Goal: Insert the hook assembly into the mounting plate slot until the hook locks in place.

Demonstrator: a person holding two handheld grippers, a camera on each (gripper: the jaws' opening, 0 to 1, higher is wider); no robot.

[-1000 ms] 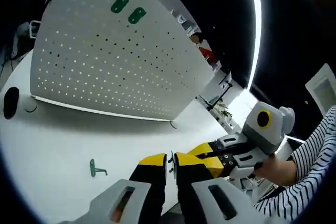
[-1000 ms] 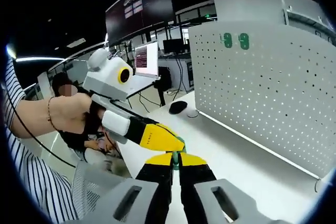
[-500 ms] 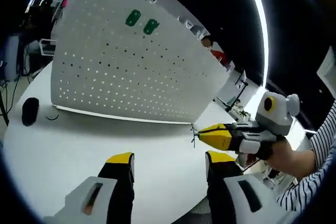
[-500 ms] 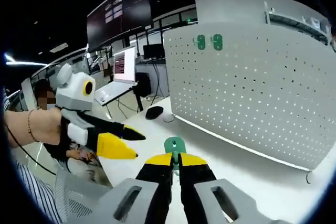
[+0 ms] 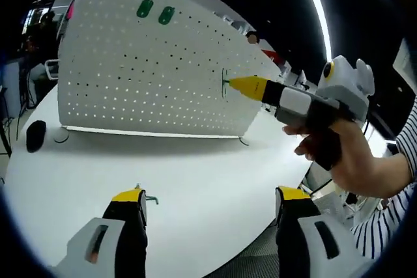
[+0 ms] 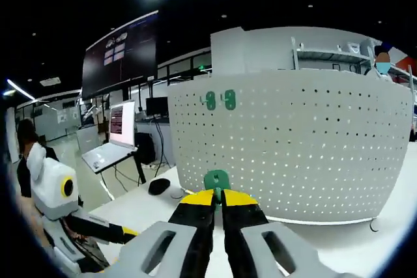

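So in the left gripper view our left tool (image 5: 207,208) is spread wide with nothing between its yellow-tipped jaws, hanging over the white bench (image 5: 195,174). A small metal hook piece (image 5: 149,198) lies on the bench just beside the left jaw tip; too tiny for us to make out more.

Our right tool (image 6: 217,198) is clamped down on the green plastic hook assembly (image 6: 216,181), whose rounded top pokes up just above the pinched yellow jaw tips in the right gripper view. From the left gripper view we see the same tool (image 5: 229,83) come in from the right, a hand (image 5: 352,161) wrapped around its grip, holding the hook right up near the face of the white perforated mounting plate (image 5: 150,76). We can't tell if it's touching the plate yet.

The plate stands upright on the bench, and two green oval tags (image 6: 219,100) sit side by side near its top edge. Past the plate's left end there's a black computer mouse (image 6: 159,186) on the bench, then an open laptop (image 6: 114,141), and a big dark wall screen (image 6: 120,56) behind that.
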